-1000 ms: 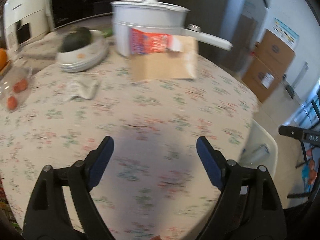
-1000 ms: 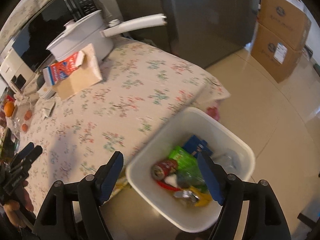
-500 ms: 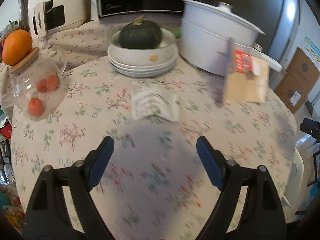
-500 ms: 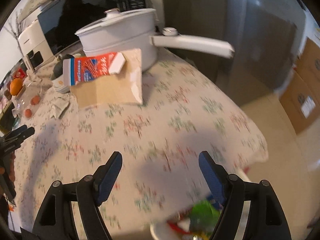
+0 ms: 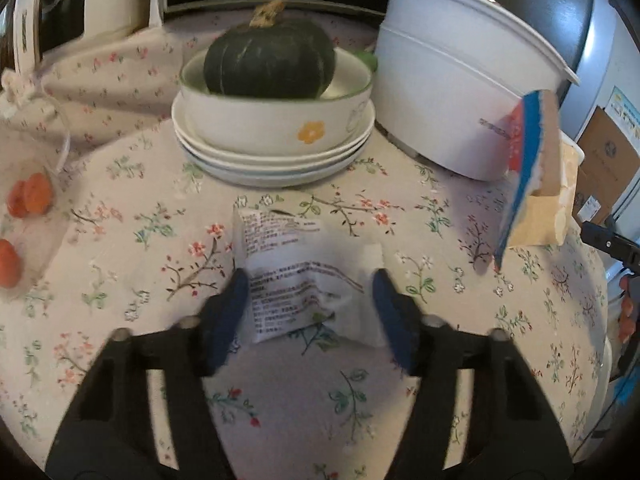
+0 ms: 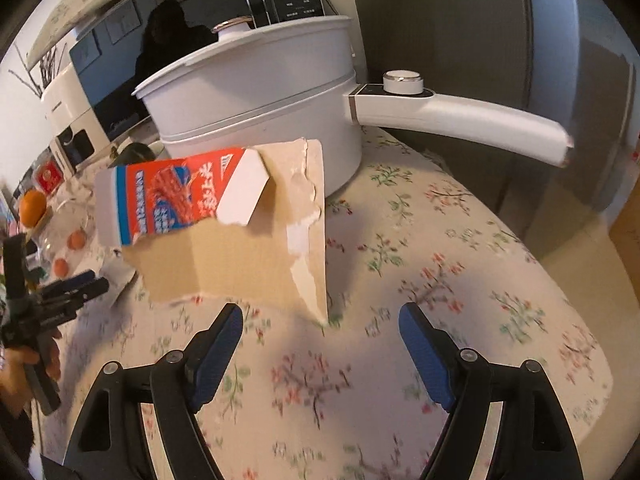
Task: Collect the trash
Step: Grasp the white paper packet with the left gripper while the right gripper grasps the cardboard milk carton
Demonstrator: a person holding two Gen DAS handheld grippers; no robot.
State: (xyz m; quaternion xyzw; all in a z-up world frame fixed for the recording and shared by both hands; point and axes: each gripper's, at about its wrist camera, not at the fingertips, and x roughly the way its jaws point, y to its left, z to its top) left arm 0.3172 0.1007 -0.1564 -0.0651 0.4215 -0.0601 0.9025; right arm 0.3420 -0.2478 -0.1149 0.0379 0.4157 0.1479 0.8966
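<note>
Two pieces of trash left on the tabletop (image 5: 400,420), neither picked up yet.
Your left gripper (image 5: 308,296) is closing around the white wrapper (image 5: 304,280) in front of the white pot (image 6: 260,108); your right gripper (image 6: 320,340) hangs apart, empty, near the torn carton (image 6: 224,224) leaning on that pot.

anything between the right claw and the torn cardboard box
Nothing: in the right wrist view only bare floral tablecloth lies between the open right claw and the torn cardboard box.
</note>
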